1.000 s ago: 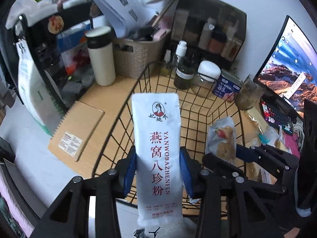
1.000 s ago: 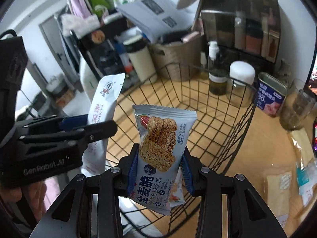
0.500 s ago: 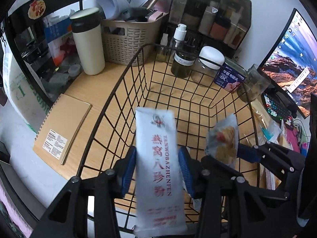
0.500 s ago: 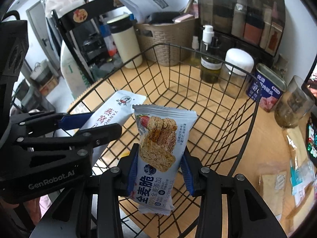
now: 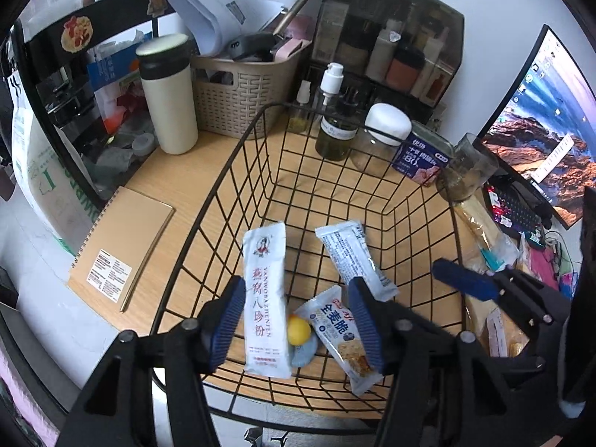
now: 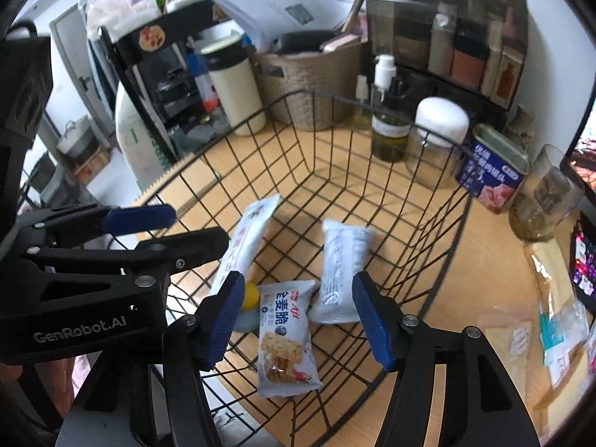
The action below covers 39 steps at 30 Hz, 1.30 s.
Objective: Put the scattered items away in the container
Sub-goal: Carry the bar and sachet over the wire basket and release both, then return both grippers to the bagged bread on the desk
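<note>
Glossy snack packets (image 5: 265, 298) lie in the black wire basket (image 5: 238, 156); both grippers' jaws gape wide.

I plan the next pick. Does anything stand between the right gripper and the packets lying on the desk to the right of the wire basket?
Yes: the wire basket's right wall. The right gripper, open, hangs over the inside, and the packets on the desk lie beyond that wall, so it probably has to lift over the rim.

Left gripper (image 5: 296, 322) and right gripper (image 6: 296, 318) side by side, jaws spread wide, both empty
</note>
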### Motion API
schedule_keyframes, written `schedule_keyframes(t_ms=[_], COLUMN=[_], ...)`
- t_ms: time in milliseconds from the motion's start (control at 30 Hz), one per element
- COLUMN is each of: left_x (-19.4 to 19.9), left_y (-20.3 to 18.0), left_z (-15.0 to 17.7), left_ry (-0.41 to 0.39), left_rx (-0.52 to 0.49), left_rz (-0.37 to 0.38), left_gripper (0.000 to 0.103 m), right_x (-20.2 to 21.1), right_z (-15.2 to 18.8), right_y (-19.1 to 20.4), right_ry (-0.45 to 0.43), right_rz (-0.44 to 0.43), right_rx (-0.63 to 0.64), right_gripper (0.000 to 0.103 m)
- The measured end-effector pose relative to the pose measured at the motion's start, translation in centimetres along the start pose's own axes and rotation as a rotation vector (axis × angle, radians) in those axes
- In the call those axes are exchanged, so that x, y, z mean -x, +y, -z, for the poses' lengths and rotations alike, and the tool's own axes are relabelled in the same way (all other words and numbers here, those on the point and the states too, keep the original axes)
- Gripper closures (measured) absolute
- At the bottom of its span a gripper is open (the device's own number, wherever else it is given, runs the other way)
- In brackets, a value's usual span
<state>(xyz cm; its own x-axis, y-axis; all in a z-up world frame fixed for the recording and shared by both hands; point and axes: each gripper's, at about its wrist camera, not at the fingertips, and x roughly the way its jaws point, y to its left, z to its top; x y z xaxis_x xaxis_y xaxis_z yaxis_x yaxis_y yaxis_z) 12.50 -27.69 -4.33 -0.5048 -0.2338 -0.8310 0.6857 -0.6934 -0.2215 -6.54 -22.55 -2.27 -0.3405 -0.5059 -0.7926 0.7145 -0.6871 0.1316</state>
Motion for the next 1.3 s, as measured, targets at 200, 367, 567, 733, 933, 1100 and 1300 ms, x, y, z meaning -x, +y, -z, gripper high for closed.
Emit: schedule_keyframes(t_ms=[200,367,567,733,933,1100,1300], left_x=[1.8,2.5,2.1,1.0,-0.3,-1.4,-2.5], left_y=[-2.0,-5.2,-11.3,-17.5,-23.9,-27.7,-29.5], left_z=[-0.2,-0.4,-0.1,0.7,2.1,2.7,2.9], left_ry=[-0.041,-0.058,-0.044,-0.016,0.021,0.051,0.066], left_rx=[-0.028,-0.068,-0.160,-0.247,-0.341,-0.386,-0.410], left_rz=[0.017,0.051,0.102,0.152,0.189,0.210,0.208], left_gripper=[0.039,0.039,0.039,0.039,0.039,0.039,0.039], right_x=[3.2,6.4,11.2,15.3,19.3,21.6,22.2], right_z=[0.5,1.9,5.3,9.5,14.0,17.5,19.4], right_y=[-1.9,-5.2,-11.7,-17.7,-22.9,-26.2,-29.0], right_ry=[-0.057,-0.085,-0.114,-0.129,-0.140,-0.140,-0.134], right_rz=[0.019,0.073,0.183,0.271,0.339,0.378,0.388], right_rx=[-0.040,-0.092,-0.211,-0.325,-0.423,-0.497,-0.558], right_gripper=[0.042,0.042,0.042,0.042,0.042,0.042,0.042])
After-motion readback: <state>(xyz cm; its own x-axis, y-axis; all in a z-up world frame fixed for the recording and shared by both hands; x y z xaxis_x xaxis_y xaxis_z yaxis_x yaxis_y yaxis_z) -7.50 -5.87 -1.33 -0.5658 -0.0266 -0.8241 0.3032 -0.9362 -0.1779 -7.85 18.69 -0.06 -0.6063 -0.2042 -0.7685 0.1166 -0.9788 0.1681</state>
